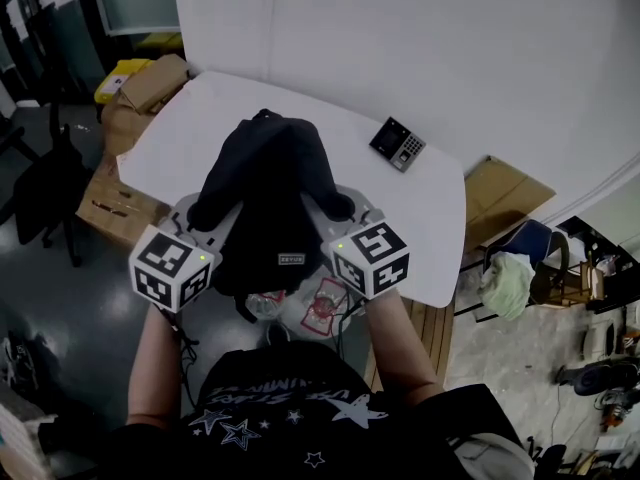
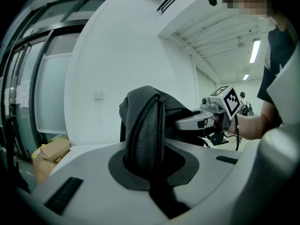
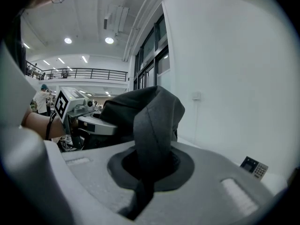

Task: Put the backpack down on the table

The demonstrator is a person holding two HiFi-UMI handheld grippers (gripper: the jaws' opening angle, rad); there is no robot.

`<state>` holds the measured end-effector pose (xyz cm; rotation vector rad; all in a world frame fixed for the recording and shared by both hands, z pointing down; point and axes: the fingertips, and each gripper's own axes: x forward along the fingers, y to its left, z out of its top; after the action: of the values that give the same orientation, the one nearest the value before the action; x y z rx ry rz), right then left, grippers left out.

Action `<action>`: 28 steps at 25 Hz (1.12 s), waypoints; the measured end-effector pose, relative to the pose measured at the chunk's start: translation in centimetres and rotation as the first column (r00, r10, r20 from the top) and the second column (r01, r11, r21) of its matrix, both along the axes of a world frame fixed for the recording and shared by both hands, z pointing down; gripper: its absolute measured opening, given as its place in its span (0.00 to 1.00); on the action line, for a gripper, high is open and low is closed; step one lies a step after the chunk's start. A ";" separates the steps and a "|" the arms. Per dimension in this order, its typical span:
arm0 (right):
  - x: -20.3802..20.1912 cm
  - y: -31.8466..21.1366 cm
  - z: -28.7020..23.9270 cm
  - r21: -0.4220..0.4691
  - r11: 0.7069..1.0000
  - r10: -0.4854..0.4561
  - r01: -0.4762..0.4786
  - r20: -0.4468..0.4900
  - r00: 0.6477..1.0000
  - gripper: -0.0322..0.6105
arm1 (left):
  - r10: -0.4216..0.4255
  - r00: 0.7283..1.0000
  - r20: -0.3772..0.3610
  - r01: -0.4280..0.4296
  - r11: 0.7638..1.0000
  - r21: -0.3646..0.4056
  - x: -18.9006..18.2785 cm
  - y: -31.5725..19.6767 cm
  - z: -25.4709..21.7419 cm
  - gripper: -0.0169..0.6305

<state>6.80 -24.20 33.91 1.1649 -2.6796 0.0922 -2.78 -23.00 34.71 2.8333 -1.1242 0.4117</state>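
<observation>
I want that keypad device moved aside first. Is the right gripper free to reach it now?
Probably not: the right gripper is shut on a strap of the backpack; the keypad device itself lies unobstructed on the table.

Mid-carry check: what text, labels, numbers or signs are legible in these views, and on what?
No text reads clearly.
Label patch on the backpack: too small to read.
White lettering on the person's shirt: upside down, blurred, unreadable.
Keypad device on the table: keys too small to read.
Red print on the white bag beneath the backpack: blurred.
Marker cubes: square patterns only, no words.
</observation>
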 end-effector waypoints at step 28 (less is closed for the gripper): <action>-5.3 -16.5 -1.9 0.043 0.988 0.150 -0.149 -0.009 0.989 0.06 | 0.186 0.980 -0.073 -0.186 0.983 0.003 -5.4 -18.2 -0.6 0.09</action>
<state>1.49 -40.68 31.98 1.3741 -2.5920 0.0526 -8.19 -41.16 34.09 2.9346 -0.8482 0.3165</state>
